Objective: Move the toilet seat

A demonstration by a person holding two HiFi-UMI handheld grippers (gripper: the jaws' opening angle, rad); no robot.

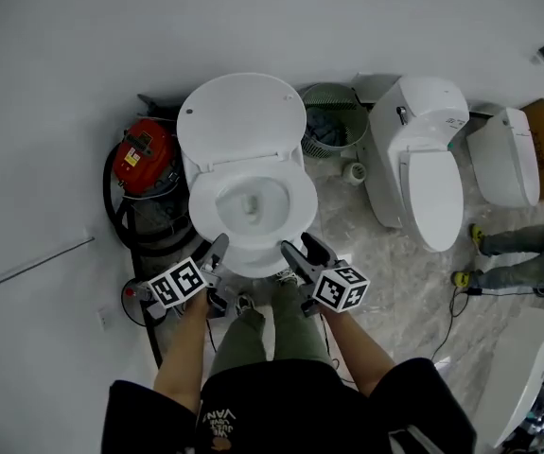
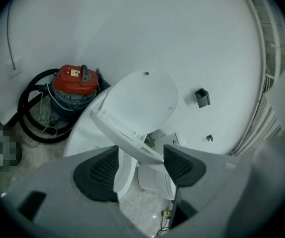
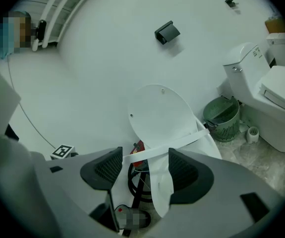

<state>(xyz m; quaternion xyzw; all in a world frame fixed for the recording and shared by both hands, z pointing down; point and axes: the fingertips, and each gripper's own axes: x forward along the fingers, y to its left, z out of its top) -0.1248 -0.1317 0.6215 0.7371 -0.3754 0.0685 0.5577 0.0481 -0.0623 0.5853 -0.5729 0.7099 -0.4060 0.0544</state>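
The white toilet has its lid (image 1: 243,116) up against the wall and its seat ring (image 1: 202,206) over the bowl. Both grippers are at the seat's front rim. My left gripper (image 1: 217,251) is at the front left and my right gripper (image 1: 297,246) at the front right. In the left gripper view the seat (image 2: 127,138) crosses the gap of the open gripper (image 2: 140,165) at a slant, with its thin edge reaching the right pad. In the right gripper view the seat (image 3: 182,140) lies across the open gripper (image 3: 144,170), and part of the ring hangs beside the right pad. A gap shows beside the seat in both.
A red vacuum (image 1: 147,159) with a black hose stands left of the toilet. A green basket (image 1: 333,121) is to its right, then a second toilet (image 1: 423,149) and another white unit (image 1: 503,154). A person's legs (image 1: 527,253) lie at the right edge.
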